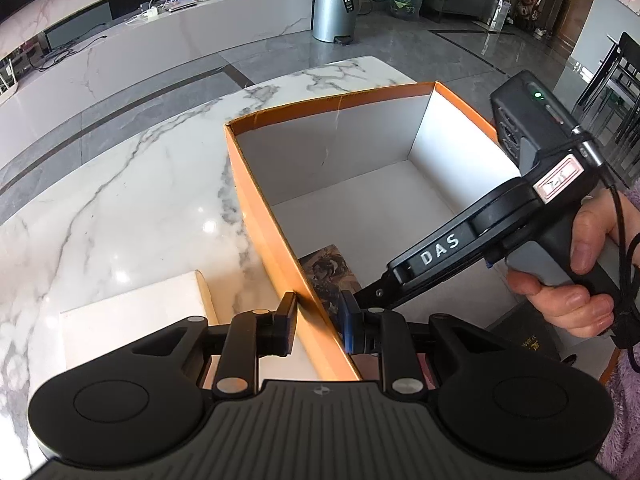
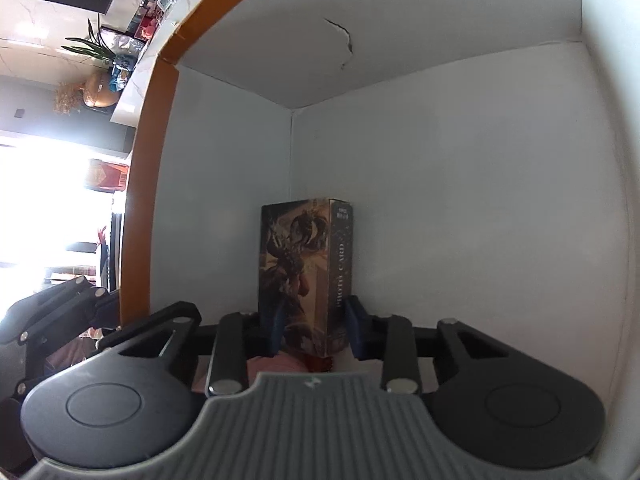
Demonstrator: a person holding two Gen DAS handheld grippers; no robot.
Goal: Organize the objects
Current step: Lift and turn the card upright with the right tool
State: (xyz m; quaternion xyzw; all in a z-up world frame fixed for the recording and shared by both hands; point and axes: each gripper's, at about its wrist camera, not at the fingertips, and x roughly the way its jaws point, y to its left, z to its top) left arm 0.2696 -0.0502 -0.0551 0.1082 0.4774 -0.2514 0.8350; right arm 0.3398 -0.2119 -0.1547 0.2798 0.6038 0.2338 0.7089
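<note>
An orange cardboard box (image 1: 256, 200) with a white inside stands open on the marble table. My left gripper (image 1: 318, 322) straddles the box's near left wall, one finger outside and one inside, with gaps to the wall on both sides. My right gripper (image 2: 314, 322) is inside the box, shut on a dark photo card box (image 2: 306, 276) with a figure printed on it, held near the inner corner. The card box also shows in the left wrist view (image 1: 328, 276), low against the left wall. The right gripper's body (image 1: 500, 216) reaches in from the right.
A white flat box (image 1: 132, 320) lies on the marble table (image 1: 120, 200) left of the orange box. A dark book (image 1: 532, 340) lies under the right hand. A metal bin (image 1: 334, 6) and a long white cabinet (image 1: 160, 40) stand beyond the table.
</note>
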